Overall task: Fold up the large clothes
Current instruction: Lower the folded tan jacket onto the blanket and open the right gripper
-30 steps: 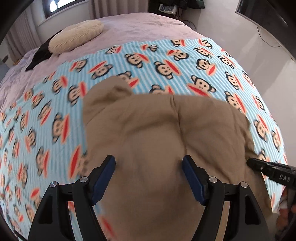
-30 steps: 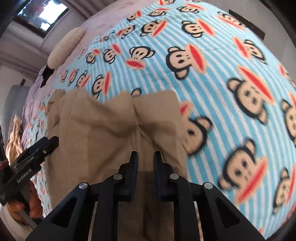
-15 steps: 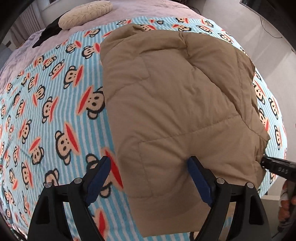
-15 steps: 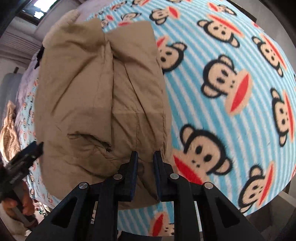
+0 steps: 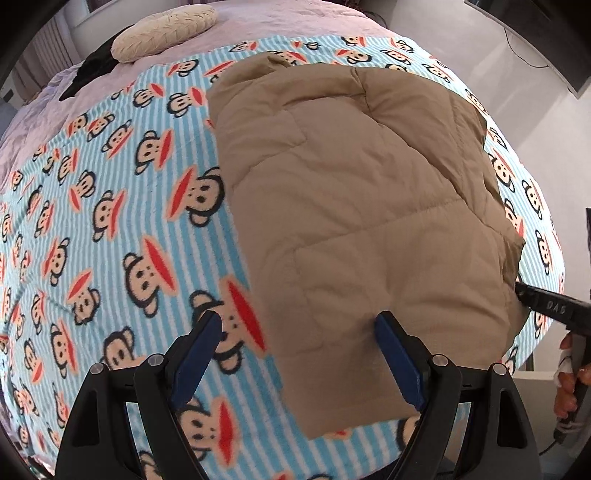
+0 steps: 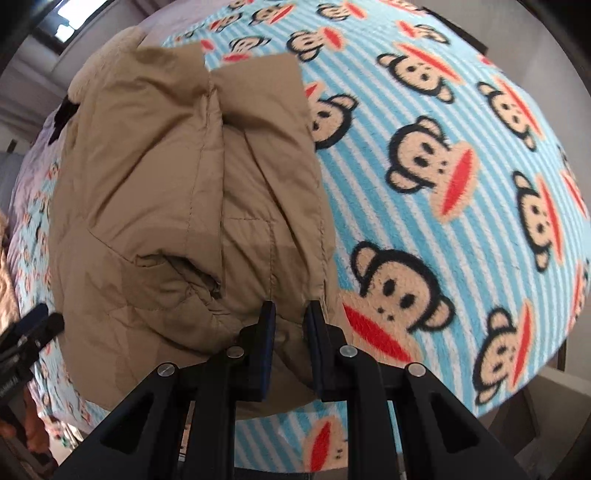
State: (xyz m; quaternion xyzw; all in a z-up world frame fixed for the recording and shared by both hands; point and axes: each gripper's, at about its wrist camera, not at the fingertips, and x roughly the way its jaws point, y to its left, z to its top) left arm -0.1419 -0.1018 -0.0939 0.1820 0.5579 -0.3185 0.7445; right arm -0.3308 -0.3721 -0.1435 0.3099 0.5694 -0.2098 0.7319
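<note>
Left gripper (image 5: 295, 354) hovers low over near bed edge, jaws spread wide, gripping nothing. Right gripper (image 6: 289, 332) nearly closed, pinching near right corner of tan quilted padded jacket (image 5: 369, 206). Jacket lies folded on blue-striped monkey-print fleece blanket (image 5: 110, 221), its near hem between left gripper's fingers. Open blanket left and far; cream round cushion (image 5: 162, 31) at far left.

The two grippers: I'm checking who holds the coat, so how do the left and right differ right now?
The left gripper is wide open, holding nothing; the right gripper is pinched on the tan jacket. The left spans the jacket's near left edge and the monkey blanket; the right grips the near right corner. Both have black frames and blue fingers.
</note>
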